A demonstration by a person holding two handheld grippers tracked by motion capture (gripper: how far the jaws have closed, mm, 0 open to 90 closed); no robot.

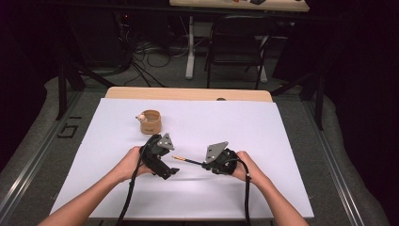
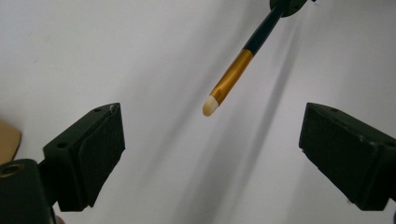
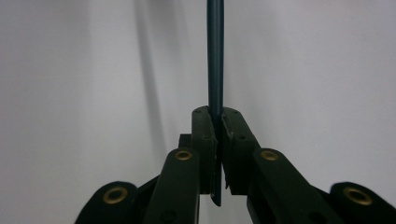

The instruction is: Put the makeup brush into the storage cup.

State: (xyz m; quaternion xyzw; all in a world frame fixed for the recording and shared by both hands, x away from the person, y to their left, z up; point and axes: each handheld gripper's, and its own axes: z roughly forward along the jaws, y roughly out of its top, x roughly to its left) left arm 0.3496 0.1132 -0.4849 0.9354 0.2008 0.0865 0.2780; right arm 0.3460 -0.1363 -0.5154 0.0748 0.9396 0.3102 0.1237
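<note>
Centre of the high view: right hand-held gripper (image 1: 212,162) clamped on the dark handle of a brush (image 2: 232,74), tip toward the left hand-held gripper (image 1: 170,172), jaws apart and empty. Best kept level above the white bench (image 1: 282,141) while turned toward the cup (image 1: 151,121), upper left. No legible writing.

Hidden and cut-off parts

In the right gripper view the brush handle (image 3: 215,56) is cut off by the top edge, its bristle end unseen, and its lower stretch is covered between the pads of the right gripper (image 3: 218,122). In the left gripper view the brush (image 2: 232,73) is cut at the top edge. The small pale object at the rim of the cup (image 1: 151,121) is too small to be identified. Both forearms are cut by the bottom edge of the high view.
</note>
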